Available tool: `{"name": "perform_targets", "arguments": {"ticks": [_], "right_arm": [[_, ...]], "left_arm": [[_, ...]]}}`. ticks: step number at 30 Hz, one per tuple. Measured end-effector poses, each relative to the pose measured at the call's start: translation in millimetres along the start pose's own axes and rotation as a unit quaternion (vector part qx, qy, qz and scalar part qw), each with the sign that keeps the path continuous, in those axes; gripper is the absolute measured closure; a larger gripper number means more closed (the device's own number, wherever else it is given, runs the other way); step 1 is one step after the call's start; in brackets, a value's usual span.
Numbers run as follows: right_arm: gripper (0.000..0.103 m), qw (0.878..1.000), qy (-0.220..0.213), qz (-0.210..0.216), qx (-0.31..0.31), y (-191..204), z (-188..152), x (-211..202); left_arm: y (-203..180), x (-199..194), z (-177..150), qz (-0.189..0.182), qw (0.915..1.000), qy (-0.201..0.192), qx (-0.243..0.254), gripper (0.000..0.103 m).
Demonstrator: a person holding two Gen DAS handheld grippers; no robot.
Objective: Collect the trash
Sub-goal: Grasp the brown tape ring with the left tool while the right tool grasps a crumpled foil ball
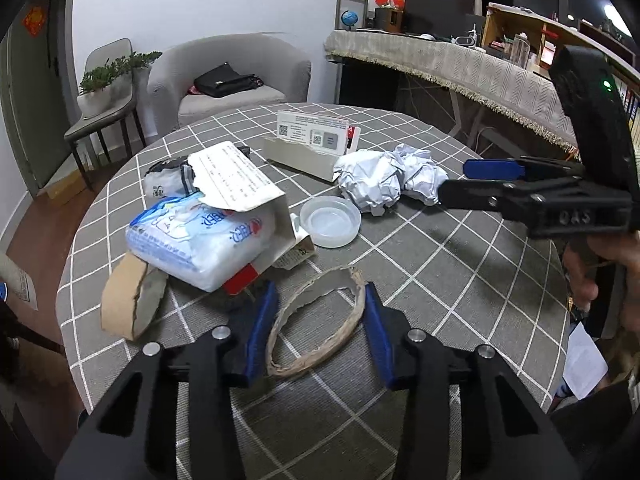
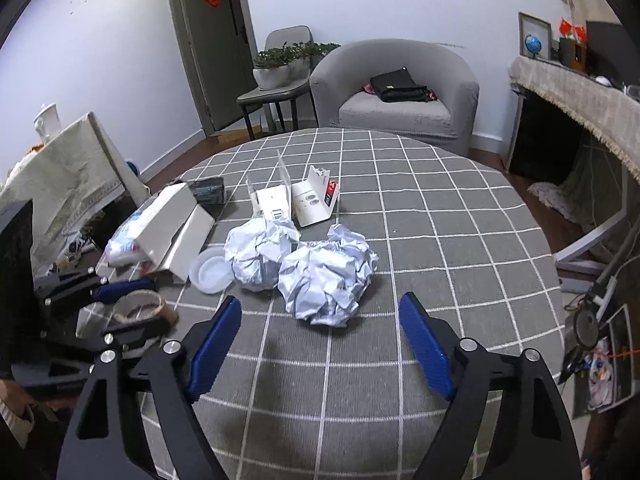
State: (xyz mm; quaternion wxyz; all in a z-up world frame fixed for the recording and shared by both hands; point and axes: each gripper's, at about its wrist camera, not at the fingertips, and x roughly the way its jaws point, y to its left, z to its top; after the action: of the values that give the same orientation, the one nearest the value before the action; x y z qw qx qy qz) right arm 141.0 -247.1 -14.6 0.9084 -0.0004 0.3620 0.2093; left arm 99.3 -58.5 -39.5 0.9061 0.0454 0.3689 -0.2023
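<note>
The round counter [image 1: 460, 264], under a grey checked cloth, carries a frayed cardboard ring [image 1: 316, 320] at 6 o'clock; a tissue pack [image 1: 192, 240] and torn box [image 1: 240, 184] at 9; a plastic lid [image 1: 330, 220] at centre; crumpled paper balls [image 1: 390, 182] at 2.

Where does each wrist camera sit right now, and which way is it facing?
Left wrist: on the left tongs, low over the table's near edge, facing the armchair; its open tongs straddle a cardboard ring; a hand shows.
Right wrist: on the right tongs, open, facing two paper balls and the armchair.
Shared: paper balls, plastic lid, each other's tongs.
</note>
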Motion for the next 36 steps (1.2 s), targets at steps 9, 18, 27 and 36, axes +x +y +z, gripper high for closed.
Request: {"name": "perform_targets", "arguments": {"ticks": [9,18,27,36], "right_arm": [[0.027,1.0,0.007,-0.019,0.011,0.5,13.0,13.0],[0.04,0.998,0.038,-0.032,0.027,-3.4,15.8,31.0],[0.049,0.998,0.037,-0.037,0.03,-2.7,11.2,25.7],[0.049,0.999,0.032,-0.036,0.015,13.3,9.3,4.9]], "left_arm": [[10.1,0.4,3.8,-0.02,0.9995,-0.002,-0.022,0.059],[14.5,-1.6,3.2,-0.028,0.9993,0.0,-0.027,0.059],[13.2,-8.4,2.0,-0.03,0.9989,-0.005,-0.037,0.061],[20.3,-22.6,-5.3,-0.008,0.9985,-0.015,-0.052,0.062]]}}
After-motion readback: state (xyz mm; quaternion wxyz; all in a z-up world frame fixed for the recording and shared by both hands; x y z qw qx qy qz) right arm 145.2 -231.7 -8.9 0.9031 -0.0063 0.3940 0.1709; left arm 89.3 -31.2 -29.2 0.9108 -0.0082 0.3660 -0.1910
